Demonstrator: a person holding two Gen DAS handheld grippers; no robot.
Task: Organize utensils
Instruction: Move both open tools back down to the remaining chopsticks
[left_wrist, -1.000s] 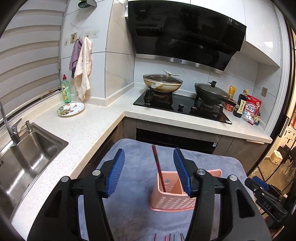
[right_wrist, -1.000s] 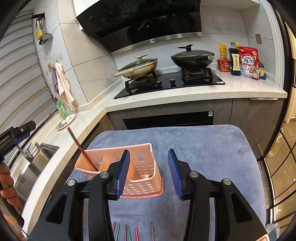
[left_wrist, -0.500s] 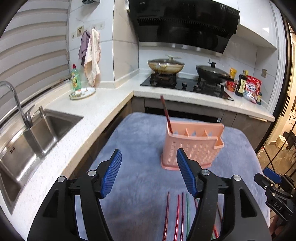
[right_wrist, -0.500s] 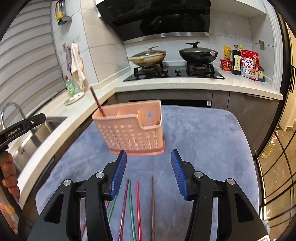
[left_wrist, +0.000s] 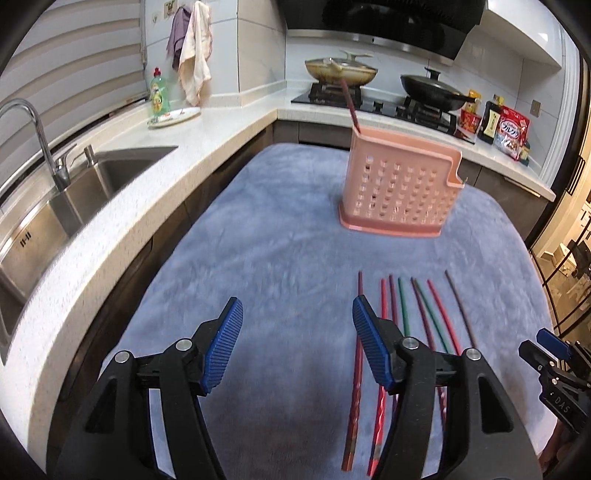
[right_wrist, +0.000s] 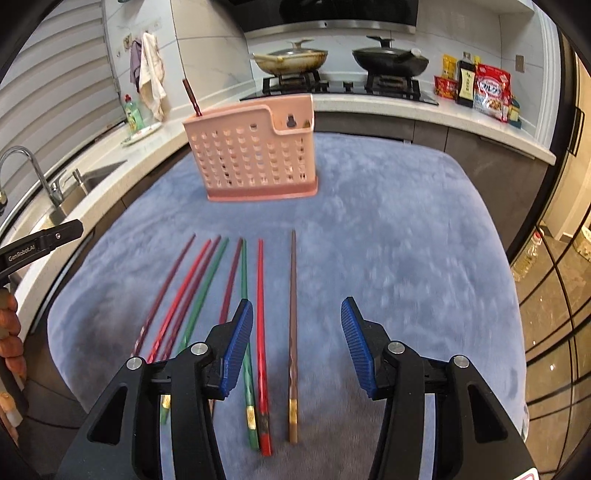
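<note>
A pink perforated utensil holder (left_wrist: 400, 190) stands on the blue-grey cloth (left_wrist: 266, 266), also in the right wrist view (right_wrist: 255, 158). One dark red chopstick (left_wrist: 350, 103) stands in its left end (right_wrist: 191, 96). Several red, green and brown chopsticks (right_wrist: 229, 295) lie side by side on the cloth in front of it (left_wrist: 410, 317). My left gripper (left_wrist: 297, 345) is open and empty, just left of the row. My right gripper (right_wrist: 297, 347) is open and empty, over the brown chopstick (right_wrist: 293, 314) at the row's right end.
A steel sink (left_wrist: 74, 192) with a tap is set in the white counter on the left. A plate and a green soap bottle (left_wrist: 159, 94) stand behind it. Two pans sit on the stove (right_wrist: 340, 83) at the back, food packets (right_wrist: 487, 92) to its right.
Both grippers have pulled back from the holder and lowered toward the cloth. The holder now looks farther off and the row of chopsticks has come fully into view.
</note>
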